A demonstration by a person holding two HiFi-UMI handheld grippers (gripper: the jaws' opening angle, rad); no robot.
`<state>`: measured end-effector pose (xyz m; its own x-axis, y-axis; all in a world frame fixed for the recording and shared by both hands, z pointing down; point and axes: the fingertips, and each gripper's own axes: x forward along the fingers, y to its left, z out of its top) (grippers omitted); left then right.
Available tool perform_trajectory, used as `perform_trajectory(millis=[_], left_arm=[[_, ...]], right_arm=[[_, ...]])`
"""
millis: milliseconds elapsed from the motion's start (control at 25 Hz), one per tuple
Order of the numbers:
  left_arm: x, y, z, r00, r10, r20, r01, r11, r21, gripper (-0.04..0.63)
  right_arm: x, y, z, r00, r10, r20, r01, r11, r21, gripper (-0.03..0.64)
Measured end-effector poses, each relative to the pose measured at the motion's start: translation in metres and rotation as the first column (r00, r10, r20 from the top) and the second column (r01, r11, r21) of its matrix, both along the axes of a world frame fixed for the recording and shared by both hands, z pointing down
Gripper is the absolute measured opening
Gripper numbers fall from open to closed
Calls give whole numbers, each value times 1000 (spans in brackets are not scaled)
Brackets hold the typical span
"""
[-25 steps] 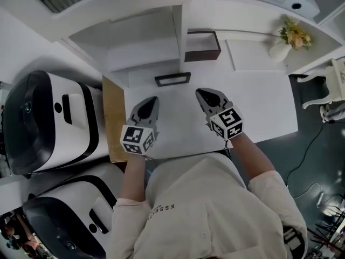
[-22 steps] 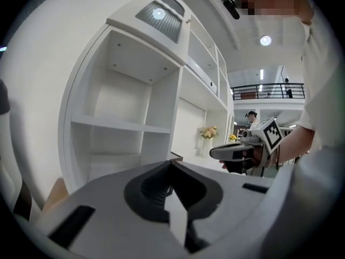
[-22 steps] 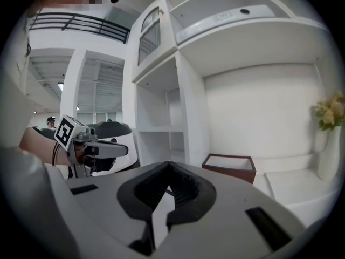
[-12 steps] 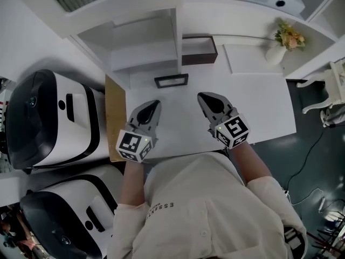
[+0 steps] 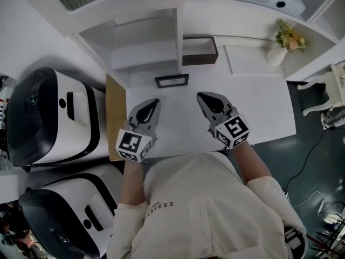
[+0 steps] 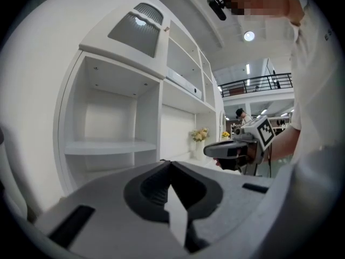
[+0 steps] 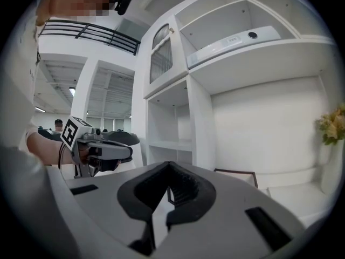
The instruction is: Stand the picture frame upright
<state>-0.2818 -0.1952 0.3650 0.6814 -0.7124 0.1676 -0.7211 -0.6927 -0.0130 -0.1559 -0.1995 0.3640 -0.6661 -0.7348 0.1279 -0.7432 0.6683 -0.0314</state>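
Note:
The small dark-rimmed picture frame (image 5: pixel 171 80) stands on the white desk (image 5: pixel 259 101) near the shelf unit. From above I cannot tell whether it is upright or lying flat. My left gripper (image 5: pixel 154 102) hovers in front of it to the left, shut and empty. My right gripper (image 5: pixel 201 96) hovers to its right, also shut and empty. In the left gripper view the jaws (image 6: pixel 171 164) meet, with the right gripper (image 6: pixel 233 149) beyond them. In the right gripper view the closed jaws (image 7: pixel 170 167) hide most of the frame; the left gripper (image 7: pixel 105 147) shows at the left.
A larger brown frame (image 5: pixel 200 50) leans at the back of the desk, and it also shows in the right gripper view (image 7: pixel 237 174). A vase of flowers (image 5: pixel 284 43) stands at the back right. White machines (image 5: pixel 51 117) and a wooden board (image 5: pixel 114 117) border the desk's left side.
Both grippers have lifted a little off the desk and drawn slightly back toward the person. Over the last half second they have hardly moved. The picture frame has stayed in place.

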Motion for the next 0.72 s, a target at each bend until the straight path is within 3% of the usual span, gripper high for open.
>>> perform_trajectory(millis=[200,720], left_arm=[[3,-2,-2,999,-15,-50,13,999,-35,2],[-4,-5,-4,1000,-26,-7,26,1000,-12,2]], right_arm=[[-3,-2,-1,1000,3,4,-3,1000,-6,14],[-8,-6,-2,1000,27,5,-27,1000,5,15]])
